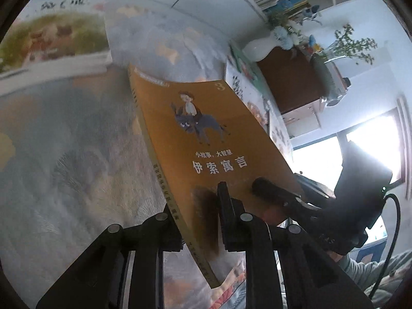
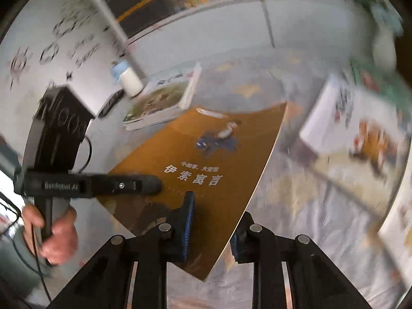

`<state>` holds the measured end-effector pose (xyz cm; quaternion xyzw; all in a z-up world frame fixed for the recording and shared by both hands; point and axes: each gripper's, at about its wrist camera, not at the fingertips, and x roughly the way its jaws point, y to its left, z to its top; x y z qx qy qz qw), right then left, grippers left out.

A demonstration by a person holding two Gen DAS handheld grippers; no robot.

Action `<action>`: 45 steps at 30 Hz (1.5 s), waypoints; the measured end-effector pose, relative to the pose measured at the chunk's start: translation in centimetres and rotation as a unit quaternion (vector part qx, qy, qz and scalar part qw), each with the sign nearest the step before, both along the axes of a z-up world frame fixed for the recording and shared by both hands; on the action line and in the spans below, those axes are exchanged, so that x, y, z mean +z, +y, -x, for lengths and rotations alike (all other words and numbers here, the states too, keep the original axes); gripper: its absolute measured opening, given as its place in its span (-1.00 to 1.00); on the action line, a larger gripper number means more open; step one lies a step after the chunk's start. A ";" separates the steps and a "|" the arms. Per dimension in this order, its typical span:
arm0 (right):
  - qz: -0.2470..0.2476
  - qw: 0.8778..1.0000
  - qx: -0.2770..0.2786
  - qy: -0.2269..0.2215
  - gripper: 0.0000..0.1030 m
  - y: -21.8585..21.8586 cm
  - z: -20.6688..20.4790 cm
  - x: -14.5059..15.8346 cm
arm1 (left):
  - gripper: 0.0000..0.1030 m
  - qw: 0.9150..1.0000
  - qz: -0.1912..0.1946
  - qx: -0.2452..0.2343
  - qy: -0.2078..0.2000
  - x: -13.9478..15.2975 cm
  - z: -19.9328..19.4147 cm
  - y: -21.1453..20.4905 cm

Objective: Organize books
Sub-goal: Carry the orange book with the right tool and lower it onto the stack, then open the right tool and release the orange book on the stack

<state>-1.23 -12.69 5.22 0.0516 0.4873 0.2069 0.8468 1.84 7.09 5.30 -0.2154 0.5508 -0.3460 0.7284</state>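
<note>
On the left, well beyond the left tongs (image 1: 198,213), we see a green picture book (image 1: 51,41) lying flat on the patterned cloth (image 1: 64,154). The left tongs are almost closed and clamp the orange book (image 1: 206,134) at its near corner by the spine. One pad lies on the front cover and the other finger sits behind the book. The orange book stands on edge and tilted, lifted off the cloth, reaching forward and up from the jaws. Just to the right on the same cover rests a finger of the right tongs (image 2: 212,226), with a grey sleeve (image 1: 360,270) behind it. Further right are leaning picture books (image 1: 244,90), a white vase (image 1: 257,49) and a brown cabinet (image 1: 291,82).

In the right wrist view, a hand (image 2: 59,231) on the far left holds the left tongs, whose finger lies across the book's near left corner. Beyond them we see a white bottle (image 2: 128,77) beside the green picture book. The right tongs are nearly closed on the orange book's free long edge. One blue pad is on the cover, the other finger is beneath the edge, and the pads appear to press on it. To the right of them, blurred picture books lie on the cloth.
</note>
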 end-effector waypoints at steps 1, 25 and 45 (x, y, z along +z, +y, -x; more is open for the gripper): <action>0.009 1.000 0.009 -0.009 -0.56 0.7 0.1 0.6 | -0.65 1.000 0.001 0.002 -0.004 0.4 -0.2 0.1; -0.042 0.990 0.117 -0.070 -0.50 14.8 -19.5 2.8 | -0.63 0.980 -0.051 0.167 -0.095 3.4 -13.6 15.0; -0.028 0.995 0.091 0.021 -0.49 17.2 -23.7 -5.0 | -0.46 0.966 -0.095 0.242 -0.018 -1.4 -12.9 18.9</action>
